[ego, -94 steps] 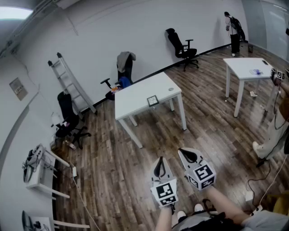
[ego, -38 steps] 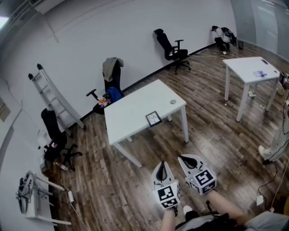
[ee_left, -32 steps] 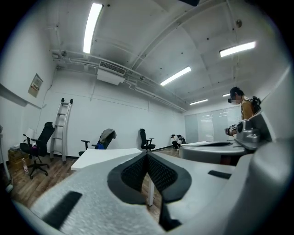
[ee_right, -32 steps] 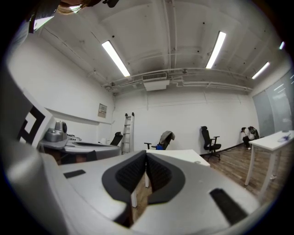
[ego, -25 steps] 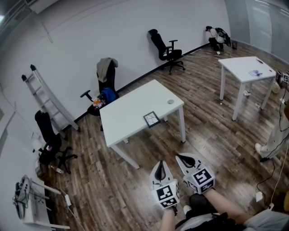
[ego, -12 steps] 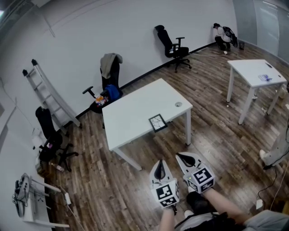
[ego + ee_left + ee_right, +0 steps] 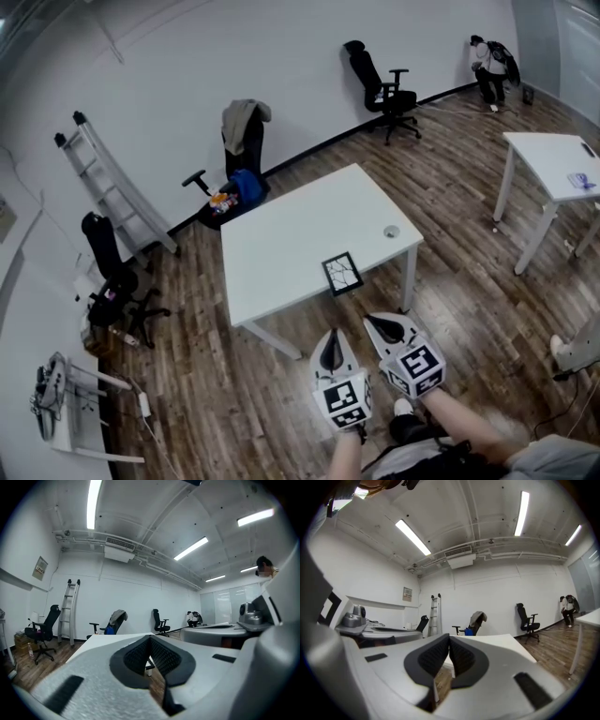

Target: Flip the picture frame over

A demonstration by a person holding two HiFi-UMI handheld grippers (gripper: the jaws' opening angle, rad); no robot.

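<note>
A small black picture frame (image 7: 342, 274) with a pale picture lies flat near the front edge of the white table (image 7: 291, 234) in the head view. My left gripper (image 7: 329, 340) and right gripper (image 7: 380, 323) are held side by side just short of that edge, over the wooden floor, both shut with nothing between their jaws. In the left gripper view the left gripper (image 7: 150, 641) points level at the white table (image 7: 105, 639). The right gripper (image 7: 449, 640) in its own view faces the same table (image 7: 497, 644). The frame is hidden in both gripper views.
A grey round disc (image 7: 391, 231) lies on the table's right end. Behind the table stand office chairs (image 7: 242, 155), one black chair (image 7: 384, 89) and a ladder (image 7: 112, 178) against the wall. A second white table (image 7: 553, 169) stands right. A person (image 7: 489, 66) crouches at the far corner.
The table and frame have come nearer and lower in the head view as I walk toward them. Both grippers stay shut and side by side.
</note>
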